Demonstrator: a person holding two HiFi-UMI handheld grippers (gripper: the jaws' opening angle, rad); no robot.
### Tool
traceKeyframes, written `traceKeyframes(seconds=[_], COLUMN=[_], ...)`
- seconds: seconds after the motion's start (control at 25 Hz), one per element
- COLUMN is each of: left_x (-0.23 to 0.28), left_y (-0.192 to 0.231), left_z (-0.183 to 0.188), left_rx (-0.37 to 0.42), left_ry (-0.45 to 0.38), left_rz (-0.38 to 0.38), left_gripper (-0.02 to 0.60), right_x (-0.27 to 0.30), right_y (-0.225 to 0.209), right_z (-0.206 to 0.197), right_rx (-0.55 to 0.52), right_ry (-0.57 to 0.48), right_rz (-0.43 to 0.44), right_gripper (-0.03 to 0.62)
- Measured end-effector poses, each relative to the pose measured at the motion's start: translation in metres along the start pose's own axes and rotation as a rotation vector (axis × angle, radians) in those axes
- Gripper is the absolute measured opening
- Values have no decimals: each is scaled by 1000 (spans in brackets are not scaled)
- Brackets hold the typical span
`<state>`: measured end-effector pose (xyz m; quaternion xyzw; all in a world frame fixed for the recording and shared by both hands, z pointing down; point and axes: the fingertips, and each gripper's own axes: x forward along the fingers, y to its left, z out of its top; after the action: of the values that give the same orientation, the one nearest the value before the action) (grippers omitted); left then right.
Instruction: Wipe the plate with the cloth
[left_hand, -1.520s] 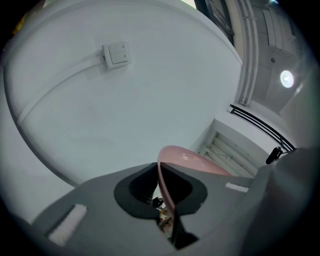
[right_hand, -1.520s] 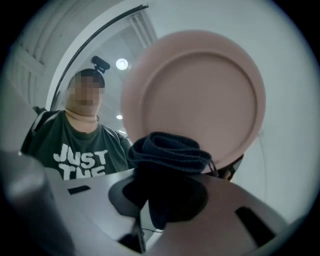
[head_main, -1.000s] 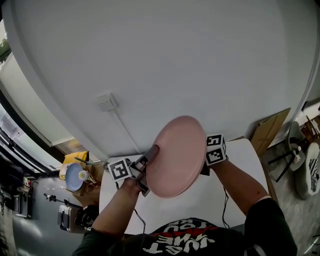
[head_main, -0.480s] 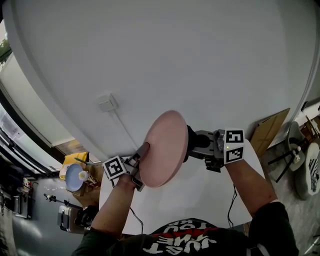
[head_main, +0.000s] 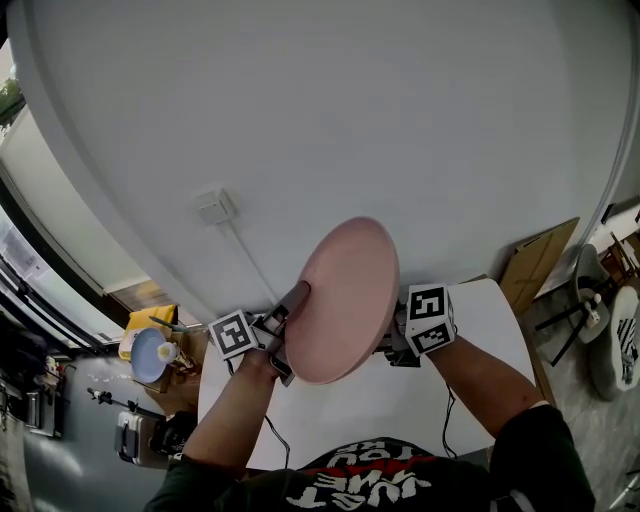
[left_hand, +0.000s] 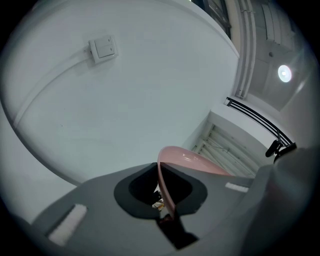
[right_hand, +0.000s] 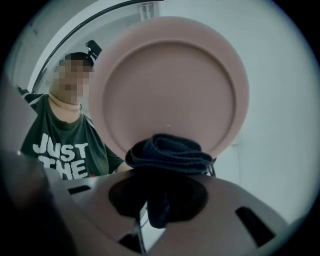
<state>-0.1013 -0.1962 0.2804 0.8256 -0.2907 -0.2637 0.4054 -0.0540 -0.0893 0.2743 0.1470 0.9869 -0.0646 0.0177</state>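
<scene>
pink plate (head_main: 345, 300) upright at head view centre, rim pinched in left gripper (left_hand: 166, 202), dark cloth (right_hand: 168, 152) visible only in right gripper view, clamped by right gripper (right_hand: 159, 197), in front of plate's lower face, head view hides it behind plate

The round pink plate (right_hand: 170, 85), in the upper middle of the right gripper view, has a smooth, hard surface with a soft satin sheen; whether it is plastic or ceramic cannot be told. Just below it, the dark blue-grey cloth (right_hand: 170, 152) is matt folded fabric with a fine ribbed weave. The white bench (head_main: 350, 410), at lower centre of the head view, looks smooth and matt.
</scene>
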Motion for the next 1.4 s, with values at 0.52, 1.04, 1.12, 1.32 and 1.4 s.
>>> traceKeyframes(seconds=[0.52, 1.04, 1.12, 1.32, 1.4], left_x=[-12, -20, -20, -7, -2], left_y=[6, 31, 33, 18, 9], left_z=[-23, 1, 3, -11, -17], left_rx=[-32, -22, -33, -54, -49], left_ry=[74, -19, -43, -3, 29], left_rz=[6, 98, 90, 38, 19], left_gripper=[17, 18, 18, 17, 17], right_x=[-39, -60, -49, -10, -2], right_y=[-69, -27, -12, 7, 0], right_z=[12, 43, 36, -1, -17], right_rx=[-9, -35, -30, -17, 7], right_ry=[-38, -89, -69, 41, 64], right_rz=[-243, -163, -107, -7, -10], right_gripper=[57, 57, 57, 57, 57])
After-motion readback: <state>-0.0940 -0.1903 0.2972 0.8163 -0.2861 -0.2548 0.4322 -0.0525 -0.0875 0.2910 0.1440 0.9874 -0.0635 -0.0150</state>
